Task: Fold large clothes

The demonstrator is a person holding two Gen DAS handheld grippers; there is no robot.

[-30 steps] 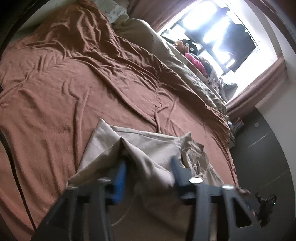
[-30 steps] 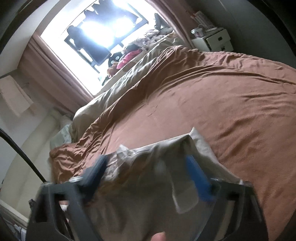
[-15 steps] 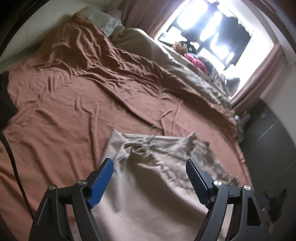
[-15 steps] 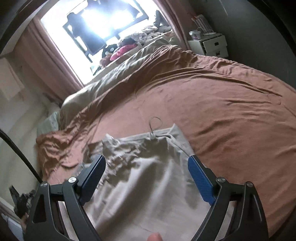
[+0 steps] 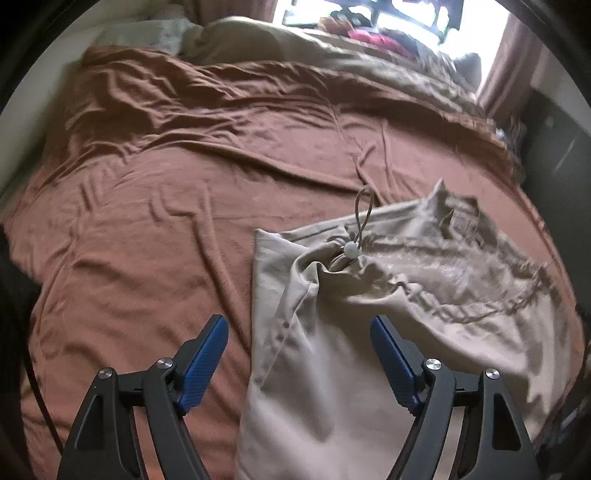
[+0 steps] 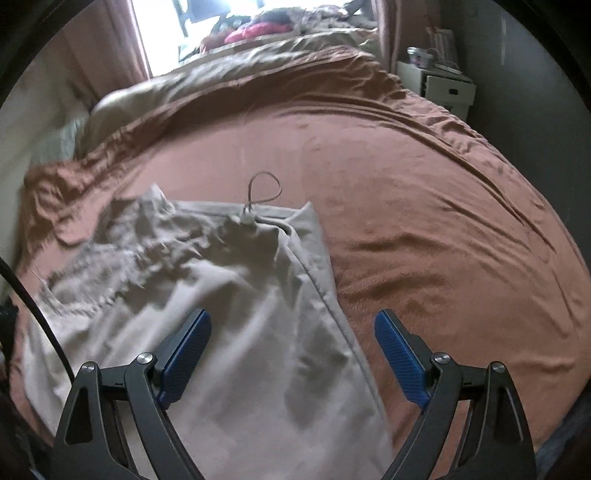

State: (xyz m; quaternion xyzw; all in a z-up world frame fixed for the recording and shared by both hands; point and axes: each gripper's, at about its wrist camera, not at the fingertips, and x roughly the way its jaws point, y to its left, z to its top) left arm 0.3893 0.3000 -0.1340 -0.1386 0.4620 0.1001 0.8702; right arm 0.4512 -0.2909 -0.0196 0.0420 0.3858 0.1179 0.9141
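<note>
Nearest the left wrist camera, the left claw (image 5: 297,354) stands spread wide with nothing between its blue pads (image 5: 201,365) — it hangs above the near part of a beige garment (image 5: 332,369), its left pad over bare brown bedspread (image 5: 147,221) and its right pad over the cloth. In the right wrist view the right claw (image 6: 291,354) is likewise parted and empty, its left pad over the garment (image 6: 240,332) and its right pad over the bedspread (image 6: 443,221) just past the garment's edge.

The garment lies loose on the bed, not held by either claw. Its near part is fairly smooth; farther off it bunches into a gathered, crinkled band that runs across the cloth. At that gathered end a thin cord loop (image 5: 364,206) with a small pale toggle (image 5: 351,250) lies out onto the bedspread; the same loop (image 6: 264,192) and toggle (image 6: 246,218) show in the right view. A stitched seam runs along the garment's long edge on the side toward the open bedspread.

Beyond the garment the brown bedspread stretches away in long creases. Along its far side lies an olive-tan duvet (image 5: 332,48), with a pale pillow (image 5: 147,33) at one end. Behind that, a heap of mixed clothes, some pink-red (image 6: 255,29), sits under a bright window (image 6: 162,29) flanked by a dusty-pink curtain (image 6: 110,48). In the right view a small white cabinet (image 6: 443,85) stands beside the bed's far corner, with small items on top — too blurred to name.
</note>
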